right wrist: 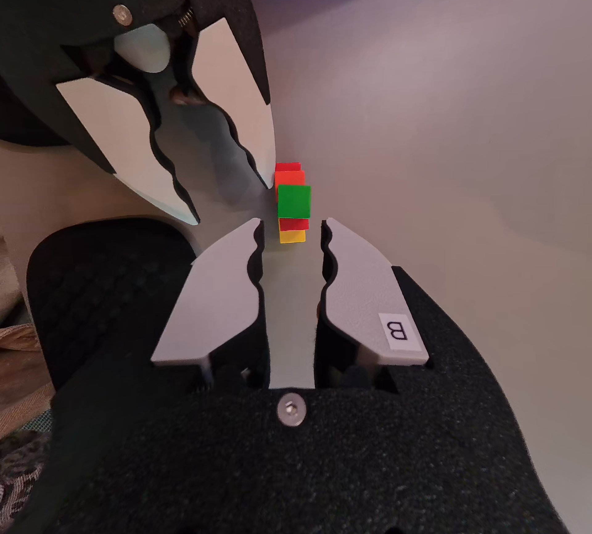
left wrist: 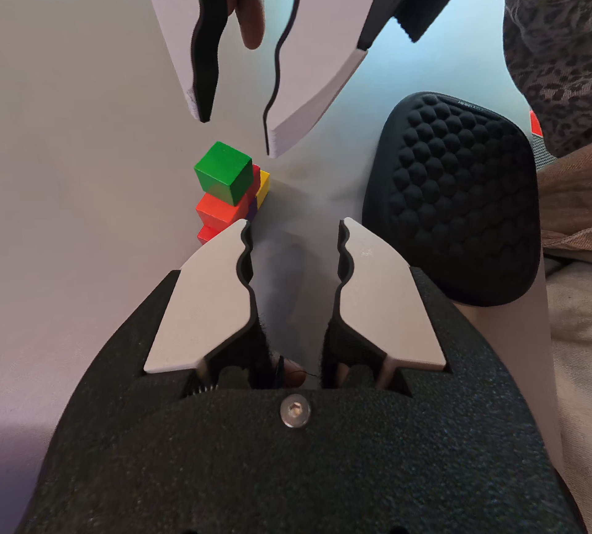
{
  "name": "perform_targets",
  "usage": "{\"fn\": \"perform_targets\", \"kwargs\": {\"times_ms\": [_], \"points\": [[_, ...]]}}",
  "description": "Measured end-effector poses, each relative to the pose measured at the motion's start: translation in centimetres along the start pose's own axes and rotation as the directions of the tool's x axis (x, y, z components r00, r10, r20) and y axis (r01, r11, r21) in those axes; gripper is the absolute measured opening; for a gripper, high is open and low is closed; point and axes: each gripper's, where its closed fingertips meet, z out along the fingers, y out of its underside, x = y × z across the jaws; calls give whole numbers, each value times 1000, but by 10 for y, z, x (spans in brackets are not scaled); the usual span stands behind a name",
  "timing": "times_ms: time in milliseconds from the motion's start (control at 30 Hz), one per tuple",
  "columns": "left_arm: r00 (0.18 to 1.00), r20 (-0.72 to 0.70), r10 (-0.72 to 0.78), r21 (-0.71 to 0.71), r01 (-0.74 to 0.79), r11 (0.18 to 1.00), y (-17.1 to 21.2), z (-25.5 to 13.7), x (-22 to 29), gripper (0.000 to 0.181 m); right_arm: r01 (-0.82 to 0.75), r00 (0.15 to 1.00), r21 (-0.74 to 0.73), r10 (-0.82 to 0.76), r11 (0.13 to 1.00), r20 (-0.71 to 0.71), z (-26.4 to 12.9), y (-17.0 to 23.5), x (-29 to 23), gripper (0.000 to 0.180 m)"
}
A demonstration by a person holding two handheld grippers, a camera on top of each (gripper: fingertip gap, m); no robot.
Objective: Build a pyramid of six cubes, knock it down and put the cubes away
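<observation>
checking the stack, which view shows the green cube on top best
The left wrist view: the green cube shows three faces, sitting on the orange cube. The right wrist view shows only its flat top face.

**Two marked surfaces: a finger sticker and a cushion rim**

A small white rectangular paper sticker [right wrist: 399, 331] sits near the base of the outer pale grey plastic finger [right wrist: 362, 288] of the right gripper [right wrist: 292, 223]. It bears a single large black printed character, which lies turned on its side in the right wrist view.

In the left wrist view, the black rounded cushion with a dimpled honeycomb surface [left wrist: 455, 198] carries a short line of small pale lettering [left wrist: 470, 104] along its smooth far rim. It appears upside down from this camera and looks like a maker's mark.
</observation>
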Motion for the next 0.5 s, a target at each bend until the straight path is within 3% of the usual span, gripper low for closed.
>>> {"fn": "perform_targets", "kwargs": {"times_ms": [167,333,500], "points": [[1000,-3,-4,5,4,1000,-1,0,0,51,-12,1000,27,13,1000,-14,-3,0,-2,34],[1000,29,-2,-13,2,1000,-1,-6,1,52,-96,987,195,119,976,-107,-19,-10,-8,47],[960,281,18,-112,14,994,5,-29,-20,56,-197,884,404,340,893,-321,-40,-9,-10,70]]}}
